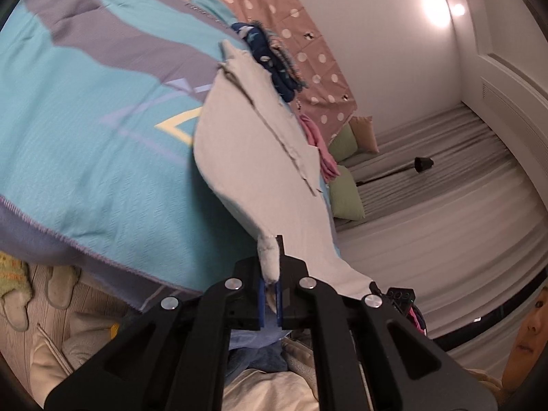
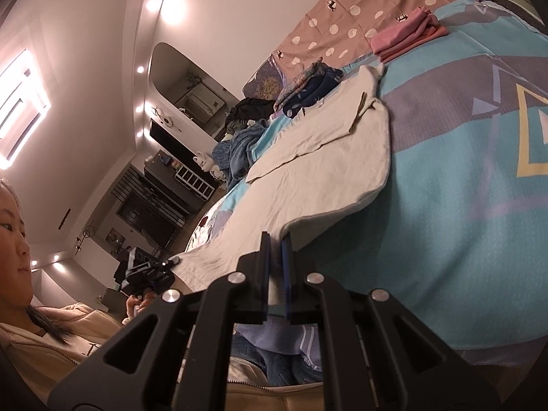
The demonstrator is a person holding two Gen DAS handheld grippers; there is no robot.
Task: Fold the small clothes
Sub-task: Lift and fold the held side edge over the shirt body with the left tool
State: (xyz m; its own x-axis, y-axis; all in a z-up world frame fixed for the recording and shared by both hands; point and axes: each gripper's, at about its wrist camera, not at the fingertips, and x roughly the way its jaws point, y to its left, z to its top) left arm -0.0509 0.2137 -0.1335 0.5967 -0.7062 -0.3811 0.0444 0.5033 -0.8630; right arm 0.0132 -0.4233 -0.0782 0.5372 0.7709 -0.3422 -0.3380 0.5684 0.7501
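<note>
Cloth [image 1: 253, 157], pale grey and partly folded, lay stretched over the blue bedspread [image 1: 85, 157], its near edge lifted off the bed. Left gripper [image 1: 270, 294] was clamped on one bunched corner; right gripper [image 2: 275, 274] pinched the other near corner. Beyond the cloth sat a dark blue bundle [image 1: 270, 58] and folded pink clothes [image 2: 404, 39], near a dotted pillow [image 2: 359, 13].

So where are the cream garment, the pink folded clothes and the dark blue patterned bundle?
cream garment [image 1: 246, 157], left wrist view, its flat middle.
pink folded clothes [image 2: 404, 36], right wrist view, top layer.
dark blue patterned bundle [image 1: 263, 48], left wrist view, its centre.
</note>
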